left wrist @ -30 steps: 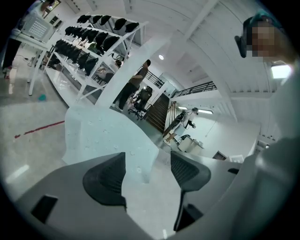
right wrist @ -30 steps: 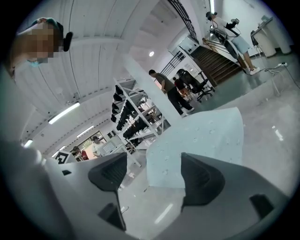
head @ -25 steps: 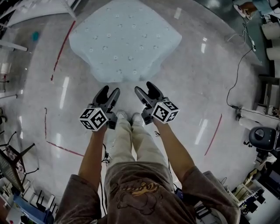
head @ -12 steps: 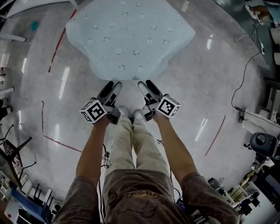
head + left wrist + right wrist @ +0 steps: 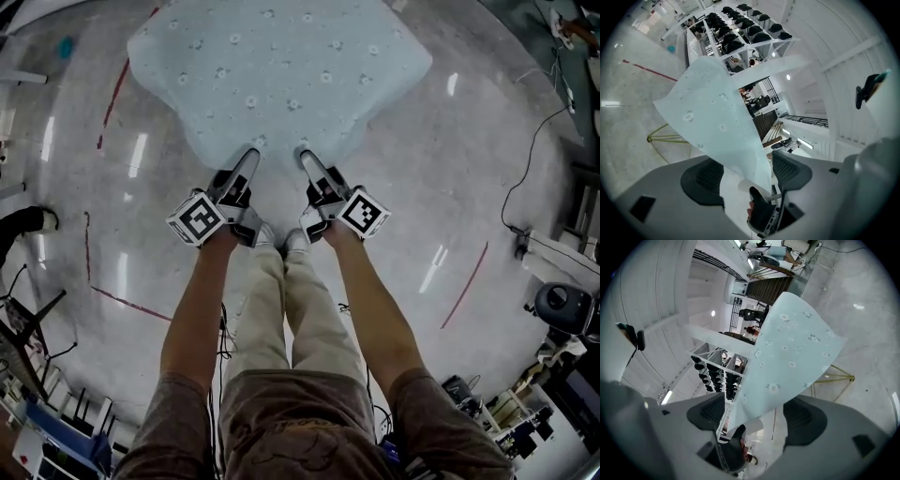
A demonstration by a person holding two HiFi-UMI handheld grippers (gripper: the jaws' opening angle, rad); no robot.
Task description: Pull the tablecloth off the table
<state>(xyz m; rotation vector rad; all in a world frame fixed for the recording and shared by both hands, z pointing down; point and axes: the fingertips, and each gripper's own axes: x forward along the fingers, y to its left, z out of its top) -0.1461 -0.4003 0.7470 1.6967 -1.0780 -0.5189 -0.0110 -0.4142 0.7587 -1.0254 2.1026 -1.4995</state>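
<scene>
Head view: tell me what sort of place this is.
Probably a large lab or workshop hall. It has a polished floor marked with red tape lines and equipment crowded along the edges. The left gripper view shows tall storage racks.

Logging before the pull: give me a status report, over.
Left gripper open, jaws just opened, tablecloth edge between, unpinched. Right gripper open, jaws just closing, edge between too. Not yet pulled; nothing blocking seen.

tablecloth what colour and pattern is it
The tablecloth is pale blue with small whitish flower-like spots scattered across it. The head view shows it best.
</scene>
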